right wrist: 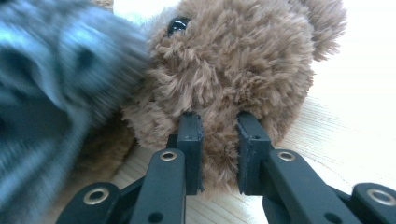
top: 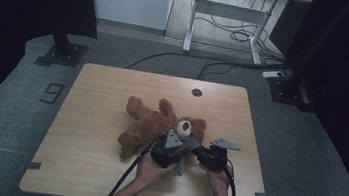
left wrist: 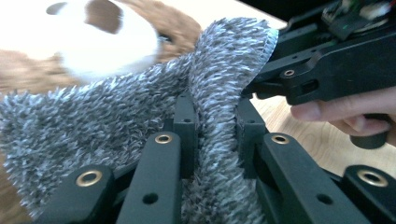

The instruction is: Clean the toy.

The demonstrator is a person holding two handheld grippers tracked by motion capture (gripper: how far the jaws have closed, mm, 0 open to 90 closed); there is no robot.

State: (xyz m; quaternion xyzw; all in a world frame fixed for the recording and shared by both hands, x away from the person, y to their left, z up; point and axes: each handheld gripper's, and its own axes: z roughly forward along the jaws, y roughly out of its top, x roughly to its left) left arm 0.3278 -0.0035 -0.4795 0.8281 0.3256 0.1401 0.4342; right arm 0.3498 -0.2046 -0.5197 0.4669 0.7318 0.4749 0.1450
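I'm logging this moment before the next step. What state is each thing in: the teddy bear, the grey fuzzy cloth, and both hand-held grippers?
Teddy bear: lying on the table, head pinched.
Grey fuzzy cloth: draped by the bear's muzzle, a fold clamped.
Left hand-held gripper: shut on the grey fuzzy cloth.
Right hand-held gripper: shut on the teddy bear's head fur.

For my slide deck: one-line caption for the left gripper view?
Left gripper pinches a grey fuzzy cloth beside the teddy bear's white muzzle.
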